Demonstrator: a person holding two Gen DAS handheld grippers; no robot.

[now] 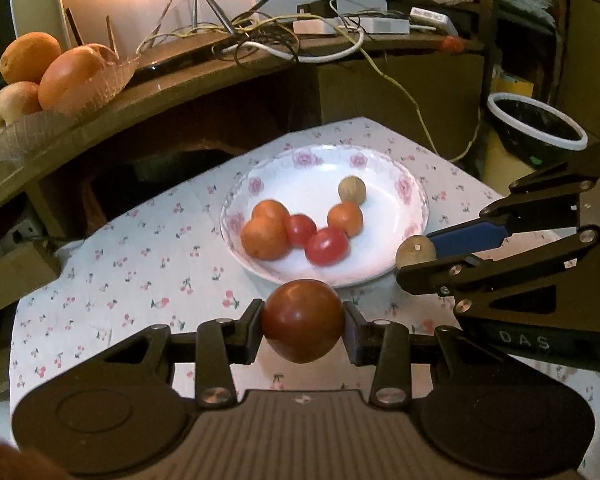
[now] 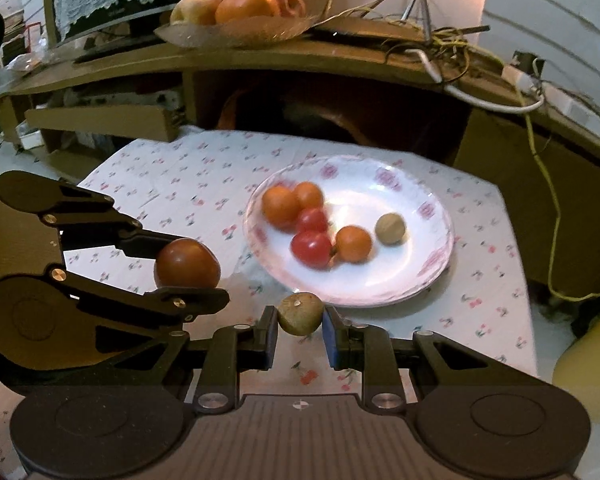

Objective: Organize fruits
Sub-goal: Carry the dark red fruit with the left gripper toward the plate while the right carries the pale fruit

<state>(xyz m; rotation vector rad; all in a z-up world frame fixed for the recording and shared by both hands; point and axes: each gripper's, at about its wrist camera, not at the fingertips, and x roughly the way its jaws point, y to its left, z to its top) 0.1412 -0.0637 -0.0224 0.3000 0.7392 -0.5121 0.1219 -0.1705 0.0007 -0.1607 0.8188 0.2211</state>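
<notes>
Left wrist: left tool (image 1: 302,322) clamps tomato (image 1: 302,320); right tool (image 2: 300,320) clamps brown fruit (image 2: 300,314); plate (image 1: 380,268) holds six

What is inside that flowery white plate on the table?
The plate holds three orange fruits, two red tomatoes and one small brown fruit. Anything beneath the clustered pieces is hidden.

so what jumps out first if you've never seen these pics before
Each gripper carries a fruit near the table's front edge: the left gripper holds a dark red tomato, the right gripper a small brownish fruit. Just beyond them, a floral white plate on the cherry-print tablecloth holds six small fruits. On the shelf behind sits a glass bowl of big oranges and apples.
</notes>
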